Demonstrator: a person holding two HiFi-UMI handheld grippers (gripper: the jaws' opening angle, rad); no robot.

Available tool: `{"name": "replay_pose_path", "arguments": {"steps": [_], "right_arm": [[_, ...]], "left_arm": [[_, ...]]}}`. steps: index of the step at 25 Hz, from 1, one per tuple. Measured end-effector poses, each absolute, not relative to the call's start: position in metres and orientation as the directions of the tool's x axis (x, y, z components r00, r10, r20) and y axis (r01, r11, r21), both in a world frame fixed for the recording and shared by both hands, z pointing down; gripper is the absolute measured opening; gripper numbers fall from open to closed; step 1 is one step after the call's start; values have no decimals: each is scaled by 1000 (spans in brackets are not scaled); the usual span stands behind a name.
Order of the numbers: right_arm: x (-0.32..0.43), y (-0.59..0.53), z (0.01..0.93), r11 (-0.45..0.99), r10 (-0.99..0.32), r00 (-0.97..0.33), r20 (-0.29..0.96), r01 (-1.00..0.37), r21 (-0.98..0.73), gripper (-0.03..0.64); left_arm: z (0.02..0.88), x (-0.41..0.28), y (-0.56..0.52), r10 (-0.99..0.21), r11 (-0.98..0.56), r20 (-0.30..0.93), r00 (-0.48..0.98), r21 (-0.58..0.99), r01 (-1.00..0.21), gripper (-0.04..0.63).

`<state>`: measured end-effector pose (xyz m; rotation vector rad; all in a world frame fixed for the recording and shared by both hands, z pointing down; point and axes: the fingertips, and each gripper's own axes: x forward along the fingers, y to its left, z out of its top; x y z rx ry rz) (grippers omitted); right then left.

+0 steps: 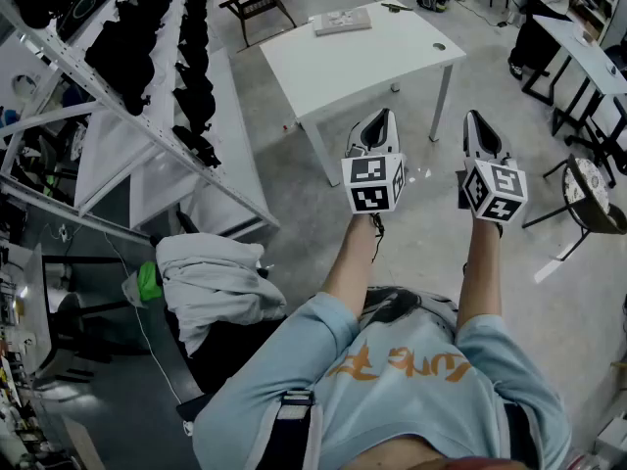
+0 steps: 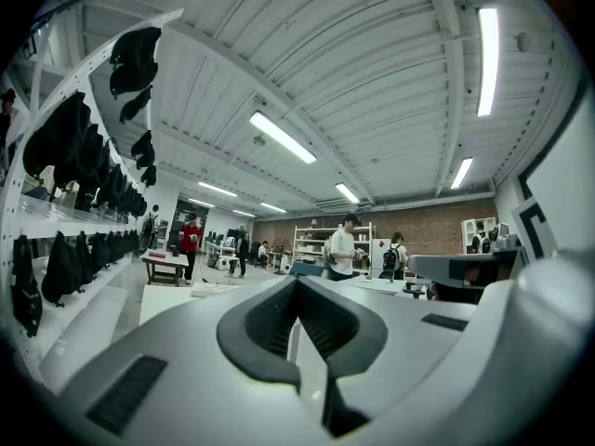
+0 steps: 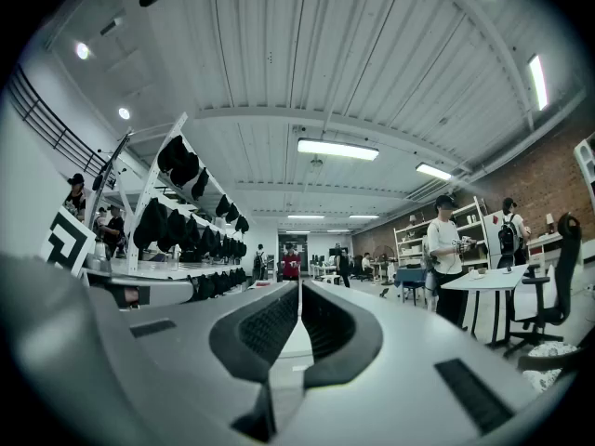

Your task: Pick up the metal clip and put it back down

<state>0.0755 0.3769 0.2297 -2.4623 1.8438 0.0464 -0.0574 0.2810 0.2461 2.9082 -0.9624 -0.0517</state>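
I see no metal clip in any view. Both grippers are held level in front of the person, side by side above the floor. In the head view my left gripper (image 1: 380, 116) and right gripper (image 1: 474, 116) point toward a white table (image 1: 333, 67). The left gripper view shows my left gripper (image 2: 296, 282) with its dark pads meeting at the tips and nothing between them. In the right gripper view my right gripper (image 3: 299, 284) has its pads together and holds nothing.
A flat grey item (image 1: 341, 21) and a small dark thing (image 1: 397, 6) lie on the white table. A white rack of black bags (image 1: 147, 57) runs along the left. A round chair (image 1: 593, 196) stands at the right, a grey cloth (image 1: 220, 277) at the lower left. A person (image 3: 453, 249) stands in the distance.
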Motion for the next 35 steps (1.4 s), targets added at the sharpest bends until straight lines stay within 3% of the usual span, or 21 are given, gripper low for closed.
{"name": "replay_pose_path", "arguments": {"steps": [22, 35], "right_arm": [[115, 375, 227, -282, -952, 292, -93, -953, -111, 34], [131, 356, 220, -219, -967, 232, -102, -968, -125, 34]], "left_arm": [[238, -34, 270, -613, -789, -29, 790, 81, -609, 9], [222, -18, 257, -620, -785, -60, 783, 65, -616, 9]]}}
